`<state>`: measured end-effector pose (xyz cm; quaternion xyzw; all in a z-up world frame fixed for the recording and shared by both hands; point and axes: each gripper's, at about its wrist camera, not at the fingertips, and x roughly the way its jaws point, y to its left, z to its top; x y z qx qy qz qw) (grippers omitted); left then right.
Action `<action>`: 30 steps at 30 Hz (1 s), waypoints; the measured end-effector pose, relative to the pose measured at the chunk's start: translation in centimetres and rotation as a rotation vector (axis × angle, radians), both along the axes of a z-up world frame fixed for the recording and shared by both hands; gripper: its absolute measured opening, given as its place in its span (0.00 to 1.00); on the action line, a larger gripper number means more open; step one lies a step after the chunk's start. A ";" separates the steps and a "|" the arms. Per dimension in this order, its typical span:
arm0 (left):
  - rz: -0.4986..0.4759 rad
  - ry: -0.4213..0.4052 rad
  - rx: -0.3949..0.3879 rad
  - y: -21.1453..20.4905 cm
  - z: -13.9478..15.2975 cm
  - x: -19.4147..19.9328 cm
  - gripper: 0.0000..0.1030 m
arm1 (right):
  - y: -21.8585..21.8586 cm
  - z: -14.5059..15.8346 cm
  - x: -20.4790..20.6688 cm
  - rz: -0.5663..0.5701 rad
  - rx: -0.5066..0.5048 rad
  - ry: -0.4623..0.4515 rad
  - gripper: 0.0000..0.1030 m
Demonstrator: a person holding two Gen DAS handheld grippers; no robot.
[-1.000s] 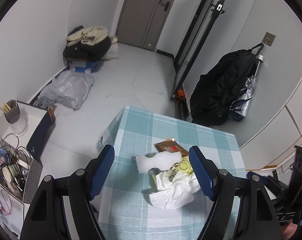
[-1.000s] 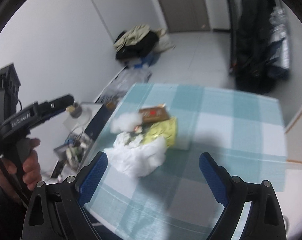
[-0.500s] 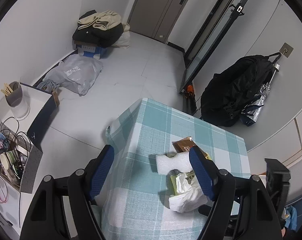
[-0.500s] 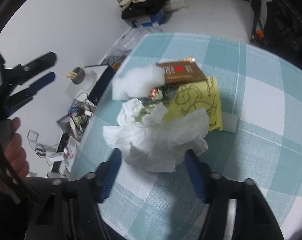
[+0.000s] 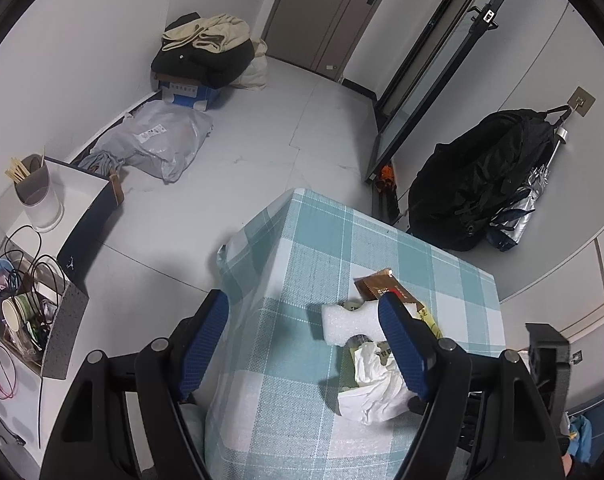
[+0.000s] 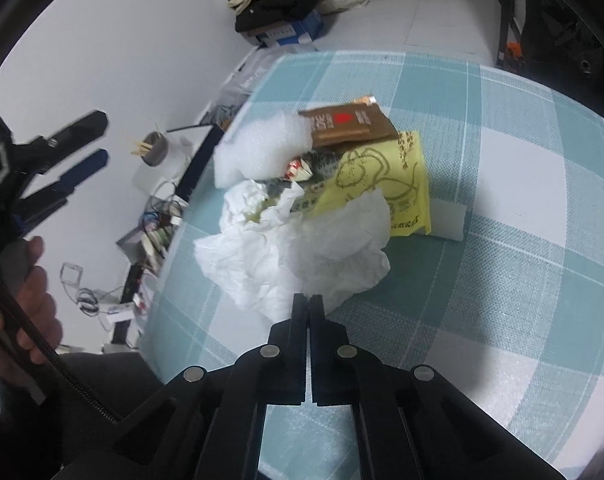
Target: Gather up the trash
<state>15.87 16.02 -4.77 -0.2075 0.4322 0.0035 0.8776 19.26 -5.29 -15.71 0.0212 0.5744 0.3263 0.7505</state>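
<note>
A person's hand [image 6: 20, 300] held the left gripper [image 5: 303, 344] released, its blue pads spread wide above the near left edge of the table [image 5: 317, 240], which wore a teal checked cloth. Near that left edge lay the trash: white foam [image 6: 262, 148], a brown packet [image 6: 347, 124], a yellow wrapper [image 6: 385, 178]. The right gripper [image 6: 307, 300] was clenched at the near edge of the crumpled white tissue [image 6: 302, 248]; whether it pinched the paper, I could not tell.
</note>
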 end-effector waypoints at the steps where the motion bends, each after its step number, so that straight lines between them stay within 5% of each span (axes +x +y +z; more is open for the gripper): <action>1: 0.000 0.002 -0.003 0.0 0.0 0.0 0.72 | -0.2 0.3 -0.1 0.003 0.016 0.001 0.00; 9: 0.006 0.005 -0.010 -0.1 0.3 -0.2 0.72 | -1.5 3.5 -1.6 0.033 0.165 -0.070 0.00; 16: -0.008 0.023 -0.021 -0.8 0.1 -0.2 0.72 | -5.6 7.1 -2.7 -0.049 0.315 -0.178 0.00; 23: -0.129 0.070 -0.034 -4.1 -1.1 0.0 0.72 | -8.8 8.4 -2.7 -0.140 0.327 -0.238 0.00; 30: -0.308 0.119 0.081 -9.4 -2.5 0.1 0.72 | -12.0 7.6 -2.1 -0.212 0.268 -0.205 0.00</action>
